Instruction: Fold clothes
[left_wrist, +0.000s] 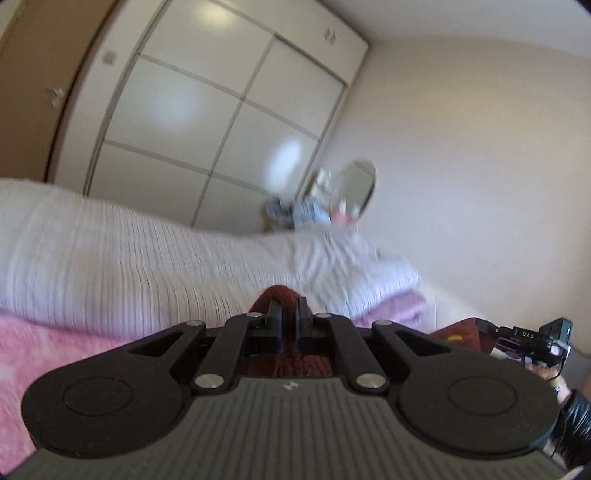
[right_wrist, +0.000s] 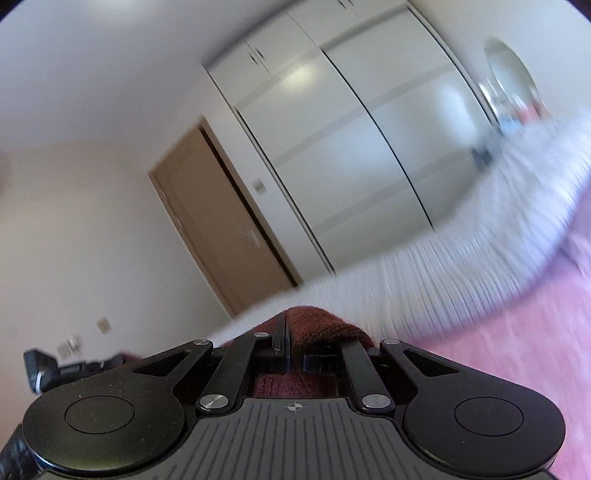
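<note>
A dark red knitted garment (left_wrist: 281, 295) is pinched between the fingers of my left gripper (left_wrist: 288, 310), which is shut on it and held up above the bed. In the right wrist view the same dark red garment (right_wrist: 325, 325) bunches over my right gripper (right_wrist: 293, 345), which is shut on it. The right gripper (left_wrist: 532, 341) shows at the far right of the left wrist view with red cloth beside it. The left gripper (right_wrist: 62, 367) shows at the lower left of the right wrist view. Most of the garment hangs hidden below both grippers.
A bed with a pink cover (left_wrist: 55, 350) and a white ribbed blanket (left_wrist: 129, 258) lies below and ahead. White sliding wardrobe doors (left_wrist: 221, 110), a brown door (right_wrist: 221, 229), an oval mirror (left_wrist: 360, 184) and cluttered items (left_wrist: 306, 212) stand behind.
</note>
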